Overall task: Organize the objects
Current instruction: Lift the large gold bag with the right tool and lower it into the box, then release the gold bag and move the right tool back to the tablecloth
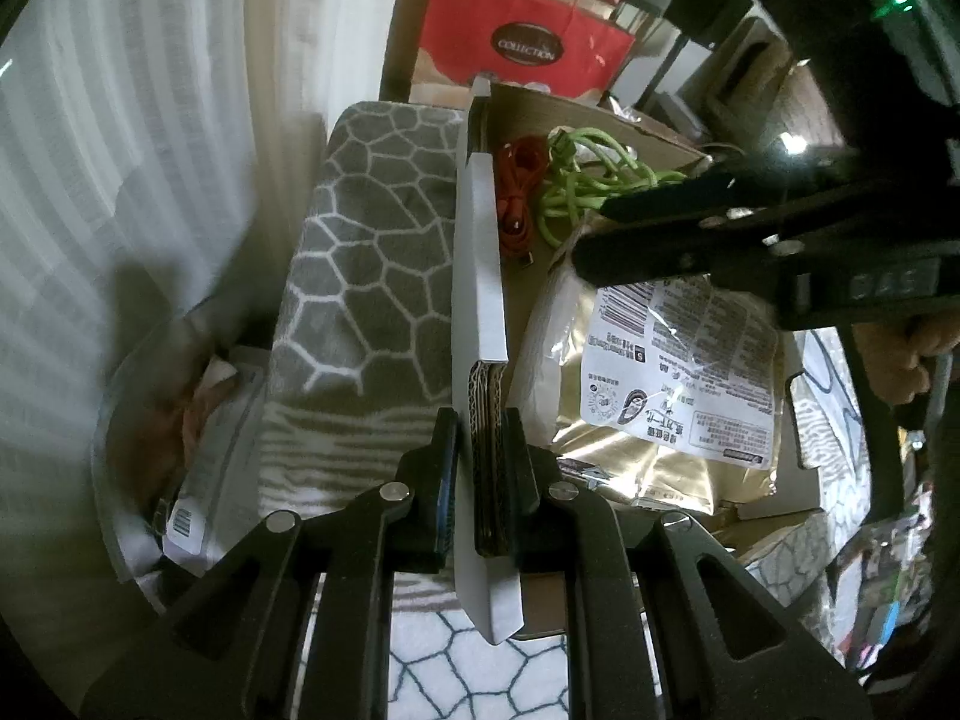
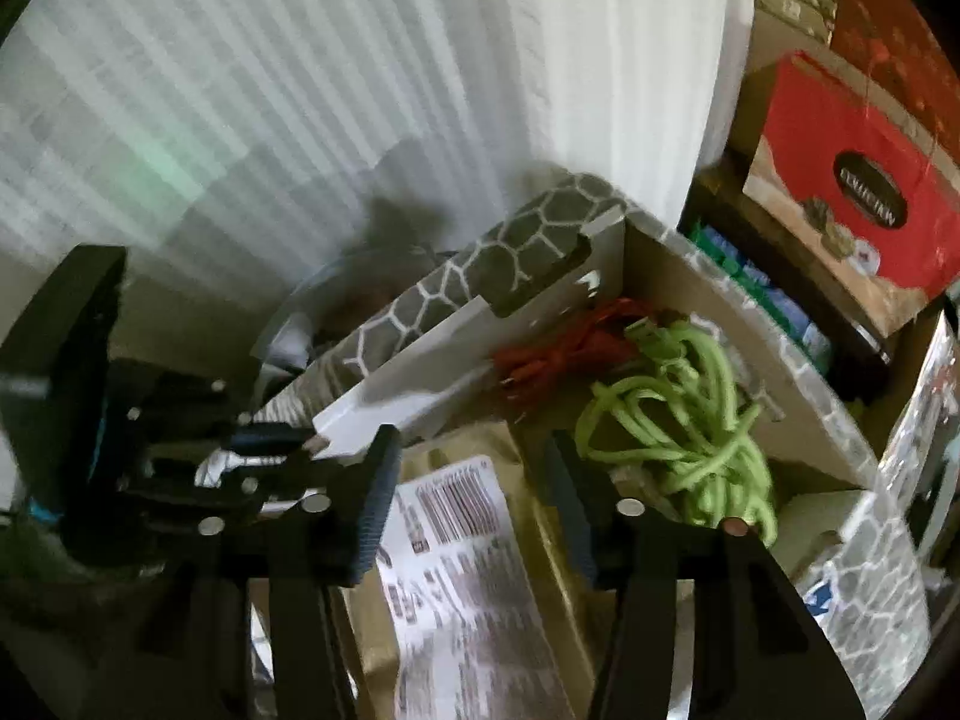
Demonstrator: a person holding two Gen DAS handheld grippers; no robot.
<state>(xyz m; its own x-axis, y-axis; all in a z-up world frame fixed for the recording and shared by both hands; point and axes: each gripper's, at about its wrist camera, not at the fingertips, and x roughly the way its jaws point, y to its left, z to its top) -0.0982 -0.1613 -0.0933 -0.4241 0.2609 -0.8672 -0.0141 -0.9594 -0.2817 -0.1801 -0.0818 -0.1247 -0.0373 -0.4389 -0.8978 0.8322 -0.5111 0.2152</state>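
Observation:
An open cardboard box holds a gold packet with a white printed label, a green cord bundle and a red cord. My left gripper is shut on the box's white side wall, gripping its edge. My right gripper is open and hovers over the gold packet, with the green cord just right of it and the red cord beyond. The right gripper also shows in the left wrist view, above the packet.
A grey patterned cloth lies left of the box wall. A red "Collection" carton stands behind, in front of more boxes. A round bin with papers sits at the left by a white curtain.

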